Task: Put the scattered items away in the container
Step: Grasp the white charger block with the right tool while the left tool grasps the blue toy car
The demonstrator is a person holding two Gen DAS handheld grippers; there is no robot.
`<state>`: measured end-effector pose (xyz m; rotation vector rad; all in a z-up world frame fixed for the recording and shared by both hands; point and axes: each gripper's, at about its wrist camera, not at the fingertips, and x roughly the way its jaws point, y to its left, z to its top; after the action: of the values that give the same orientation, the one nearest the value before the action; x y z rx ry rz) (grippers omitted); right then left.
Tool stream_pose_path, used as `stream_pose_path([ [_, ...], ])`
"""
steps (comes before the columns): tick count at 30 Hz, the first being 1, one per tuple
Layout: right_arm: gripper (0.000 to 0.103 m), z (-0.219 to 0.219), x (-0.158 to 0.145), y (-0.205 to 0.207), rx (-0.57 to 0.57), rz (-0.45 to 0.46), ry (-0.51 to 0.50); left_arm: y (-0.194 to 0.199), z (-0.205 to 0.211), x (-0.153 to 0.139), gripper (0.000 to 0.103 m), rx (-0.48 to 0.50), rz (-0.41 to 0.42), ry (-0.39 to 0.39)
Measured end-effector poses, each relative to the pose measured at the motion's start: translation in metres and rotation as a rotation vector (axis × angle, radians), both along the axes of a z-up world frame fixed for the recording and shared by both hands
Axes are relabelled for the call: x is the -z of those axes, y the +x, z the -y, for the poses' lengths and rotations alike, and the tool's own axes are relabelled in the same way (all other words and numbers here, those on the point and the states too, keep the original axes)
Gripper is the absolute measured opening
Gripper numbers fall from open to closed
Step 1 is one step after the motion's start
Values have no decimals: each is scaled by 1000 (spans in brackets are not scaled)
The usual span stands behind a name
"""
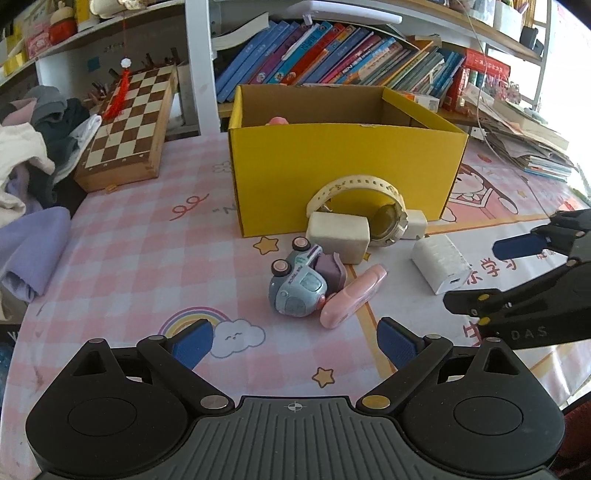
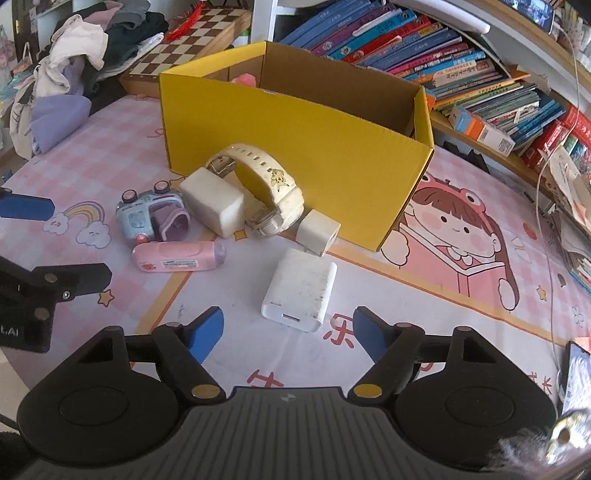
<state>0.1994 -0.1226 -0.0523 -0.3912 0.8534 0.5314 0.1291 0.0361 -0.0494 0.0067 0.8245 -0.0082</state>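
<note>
A yellow cardboard box [image 1: 343, 177] [image 2: 295, 136] stands open on the table with a pink item [image 1: 277, 121] [image 2: 244, 79] inside. In front of it lie a cream watch [image 1: 369, 199] [image 2: 273, 184], a white block [image 1: 338, 236] [image 2: 214, 201], a small white charger cube [image 2: 318, 232], a white power adapter [image 1: 441, 264] [image 2: 301, 290], a blue toy car [image 1: 297, 282] [image 2: 149, 212] on its side and a pink case [image 1: 352, 297] [image 2: 177, 255]. My left gripper [image 1: 295, 343] is open and empty, just short of the toy car. My right gripper [image 2: 288, 334] is open and empty, just short of the adapter.
A wooden chessboard [image 1: 129, 125] [image 2: 192, 33] and a heap of clothes [image 1: 33, 147] [image 2: 74, 55] sit at the back left. Shelves of books [image 1: 332, 55] [image 2: 443, 48] rise behind the box. Stacked papers [image 1: 524, 136] lie at the right. A phone [image 2: 574, 373] rests near the right edge.
</note>
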Motion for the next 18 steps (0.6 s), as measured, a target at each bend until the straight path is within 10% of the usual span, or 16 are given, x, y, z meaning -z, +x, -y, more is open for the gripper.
stream_pose_path([
  [18,57,-6,15,30,-23,-73,22,20,16,10,68,64,-45,0],
])
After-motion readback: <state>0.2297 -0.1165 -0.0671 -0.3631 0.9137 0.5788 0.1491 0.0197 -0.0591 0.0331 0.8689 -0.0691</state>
